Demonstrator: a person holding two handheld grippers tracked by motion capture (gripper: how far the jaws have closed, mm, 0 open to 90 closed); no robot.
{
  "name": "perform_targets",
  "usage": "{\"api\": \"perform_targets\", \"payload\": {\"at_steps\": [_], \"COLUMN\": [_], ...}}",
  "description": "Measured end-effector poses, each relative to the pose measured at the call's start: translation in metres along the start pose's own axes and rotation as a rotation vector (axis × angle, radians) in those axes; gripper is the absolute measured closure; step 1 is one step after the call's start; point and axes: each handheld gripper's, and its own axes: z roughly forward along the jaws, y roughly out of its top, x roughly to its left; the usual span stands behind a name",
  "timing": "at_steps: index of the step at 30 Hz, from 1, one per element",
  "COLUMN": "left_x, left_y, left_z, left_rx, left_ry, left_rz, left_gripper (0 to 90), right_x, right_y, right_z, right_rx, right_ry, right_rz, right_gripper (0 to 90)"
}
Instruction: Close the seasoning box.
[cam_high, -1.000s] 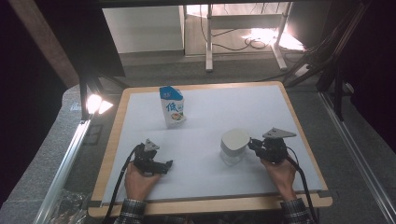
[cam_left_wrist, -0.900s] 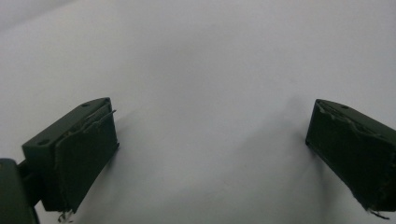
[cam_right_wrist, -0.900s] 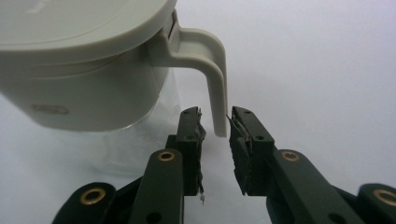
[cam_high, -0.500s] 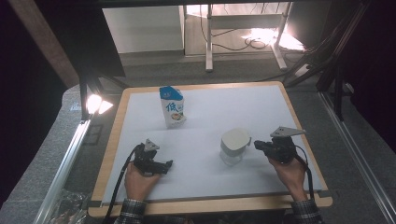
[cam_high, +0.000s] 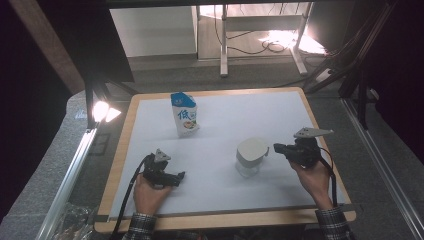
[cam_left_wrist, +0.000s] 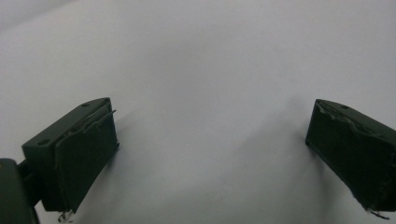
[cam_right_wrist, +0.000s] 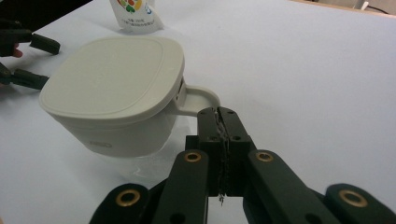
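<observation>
A white lidded cup (cam_high: 251, 154) with a loop handle (cam_right_wrist: 198, 95) stands right of the table's middle. My right gripper (cam_high: 276, 148) is just right of it. Its jaws have just closed further and the pads (cam_right_wrist: 219, 122) now meet, with nothing showing between them. The tips sit at the outer curve of the handle; I cannot tell whether they touch it. A blue-and-white carton (cam_high: 184, 115) stands upright at the back left. My left gripper (cam_high: 179, 176) rests near the front left, its jaws (cam_left_wrist: 210, 154) wide open over bare white surface. It also appears beyond the cup (cam_right_wrist: 32, 60).
The white mat (cam_high: 220, 120) lies on a wooden-edged table (cam_high: 125, 150). A bright lamp (cam_high: 102, 111) sits off the left edge. Cables trail from both grippers towards the front edge.
The right gripper has drawn back to the right, away from the cup's side, and risen a little. The cup, carton and left gripper stay put.
</observation>
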Motion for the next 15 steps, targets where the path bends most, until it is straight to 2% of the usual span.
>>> {"api": "perform_targets", "payload": {"at_steps": [4,11,15], "left_x": [0.0,0.0,0.0], "left_y": [0.0,0.0,0.0], "left_z": [0.0,0.0,0.0], "left_rx": [-0.004,0.0,0.0], "left_ry": [0.0,-0.001,-0.001], "left_rz": [-0.005,0.001,0.003], "left_gripper": [1.9,1.9,1.9], "right_x": [0.0,0.005,0.008], "right_y": [0.006,0.017,0.022], "right_z": [0.0,0.0,0.001], "right_rx": [0.011,0.007,-0.005], "right_ry": [-0.002,0.011,0.026], "right_rz": [-0.006,-0.04,-0.04], "right_gripper": [89.1,89.1,89.1]}}
